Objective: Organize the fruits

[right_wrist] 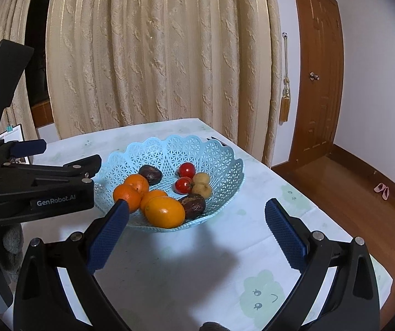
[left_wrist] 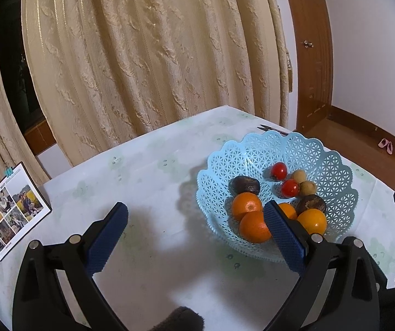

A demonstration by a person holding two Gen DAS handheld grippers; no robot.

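Note:
A light blue lattice basket (left_wrist: 335, 165) (right_wrist: 219, 154) stands on the table and holds all the fruit: several oranges (left_wrist: 254, 227) (right_wrist: 164, 211), two red tomatoes (left_wrist: 279, 170) (right_wrist: 187, 170), two tan round fruits (left_wrist: 298, 176) (right_wrist: 201, 178) and two dark brown fruits (left_wrist: 245, 184) (right_wrist: 150, 173). My left gripper (left_wrist: 196, 220) is open and empty, just left of the basket, its right finger over the near rim. It also shows in the right wrist view (right_wrist: 59, 157). My right gripper (right_wrist: 197, 220) is open and empty, just in front of the basket.
The table has a pale cloth with green prints (right_wrist: 260, 292). A photo calendar (left_wrist: 7, 207) stands at the table's left edge. Small scissors (left_wrist: 271, 129) lie behind the basket. Cream curtains (left_wrist: 142, 55) hang behind; a wooden door (right_wrist: 318, 82) and wood floor lie to the right.

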